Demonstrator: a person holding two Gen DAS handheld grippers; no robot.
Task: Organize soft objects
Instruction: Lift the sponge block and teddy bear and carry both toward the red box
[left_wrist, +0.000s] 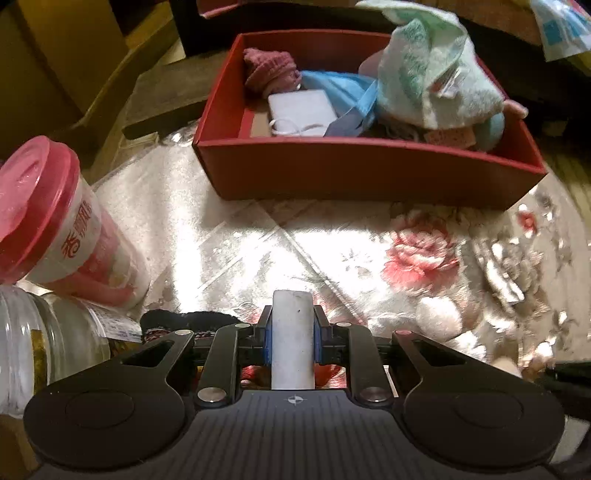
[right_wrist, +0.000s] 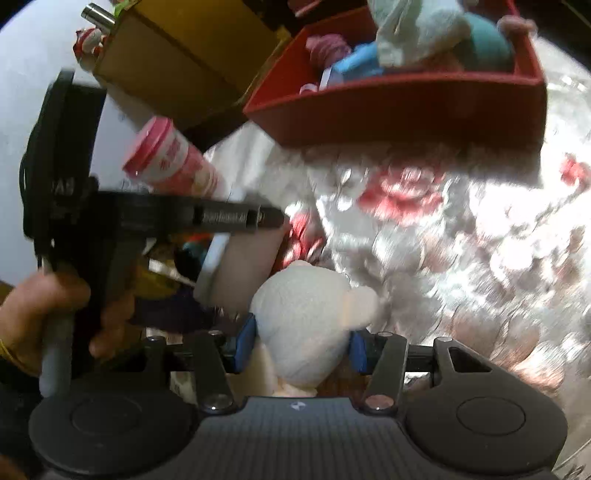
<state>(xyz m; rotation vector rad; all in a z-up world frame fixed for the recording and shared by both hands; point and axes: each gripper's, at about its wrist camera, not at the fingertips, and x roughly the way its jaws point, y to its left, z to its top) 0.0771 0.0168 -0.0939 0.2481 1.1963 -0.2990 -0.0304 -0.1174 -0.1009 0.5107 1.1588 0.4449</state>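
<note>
A red box (left_wrist: 369, 173) stands at the far side of the floral cloth and holds a mint towel (left_wrist: 424, 74), a pink knit piece (left_wrist: 269, 70), a blue cloth (left_wrist: 340, 88) and a white flat pack (left_wrist: 303, 110). My left gripper (left_wrist: 292, 332) is shut on a white cylinder-shaped object (left_wrist: 292, 339). My right gripper (right_wrist: 301, 343) is shut on a white plush toy (right_wrist: 306, 317), low over the cloth. The box (right_wrist: 399, 110) and towel (right_wrist: 417, 26) also show in the right wrist view, ahead of the plush.
A pink-lidded cup (left_wrist: 62, 225) and a clear jar (left_wrist: 33, 343) stand at the left. A dark sock-like item (left_wrist: 184, 325) lies by the left gripper. The left hand and its gripper (right_wrist: 85, 229) show at the right view's left, with a yellow box (right_wrist: 177, 55) behind.
</note>
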